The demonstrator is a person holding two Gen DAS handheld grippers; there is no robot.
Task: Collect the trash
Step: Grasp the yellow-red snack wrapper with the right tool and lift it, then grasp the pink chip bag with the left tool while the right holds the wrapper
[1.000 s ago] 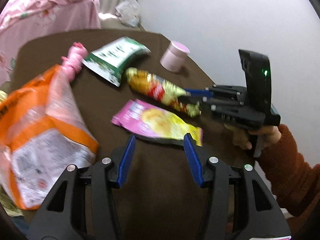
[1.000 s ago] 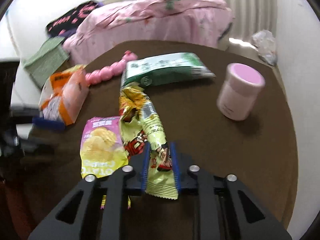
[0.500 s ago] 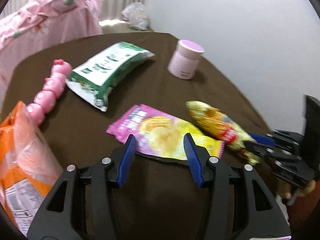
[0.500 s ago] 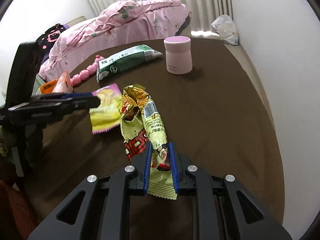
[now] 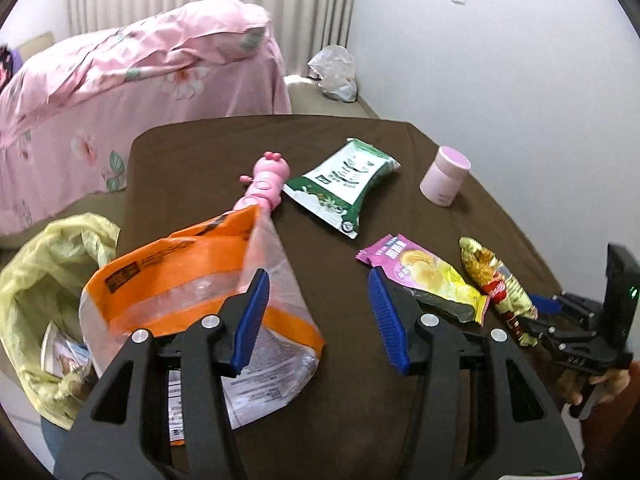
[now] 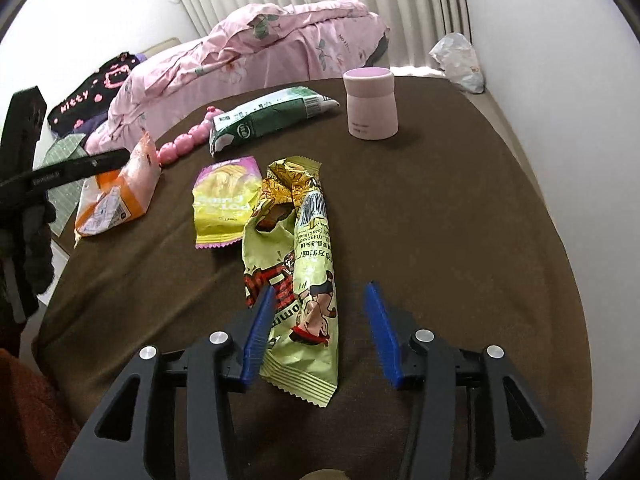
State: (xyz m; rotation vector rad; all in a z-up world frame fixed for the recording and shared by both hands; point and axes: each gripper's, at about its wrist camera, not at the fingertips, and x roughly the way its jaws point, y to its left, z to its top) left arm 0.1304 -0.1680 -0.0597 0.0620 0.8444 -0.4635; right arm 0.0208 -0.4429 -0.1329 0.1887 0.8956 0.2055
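Observation:
A crumpled yellow-green snack wrapper (image 6: 298, 264) lies on the brown table (image 6: 440, 240), its near end between the open jaws of my right gripper (image 6: 318, 332); it also shows in the left wrist view (image 5: 498, 284). A pink-yellow chip packet (image 6: 224, 204) lies just left of it and shows in the left wrist view (image 5: 424, 272). My left gripper (image 5: 316, 316) is open and empty above the table, an orange and clear bag (image 5: 208, 292) by its left finger. A green-white packet (image 5: 344, 184) lies farther back.
A pink jar (image 5: 444, 180) stands at the table's far right. A pink caterpillar toy (image 5: 264, 184) lies beside the green packet. A yellow trash bag (image 5: 44, 292) hangs open off the table's left edge. A pink-covered bed (image 5: 132, 76) stands behind.
My right gripper has opened and let go of the yellow-green wrapper, which now lies on the table. My left gripper has swung left, bringing the orange bag and trash bag into view.

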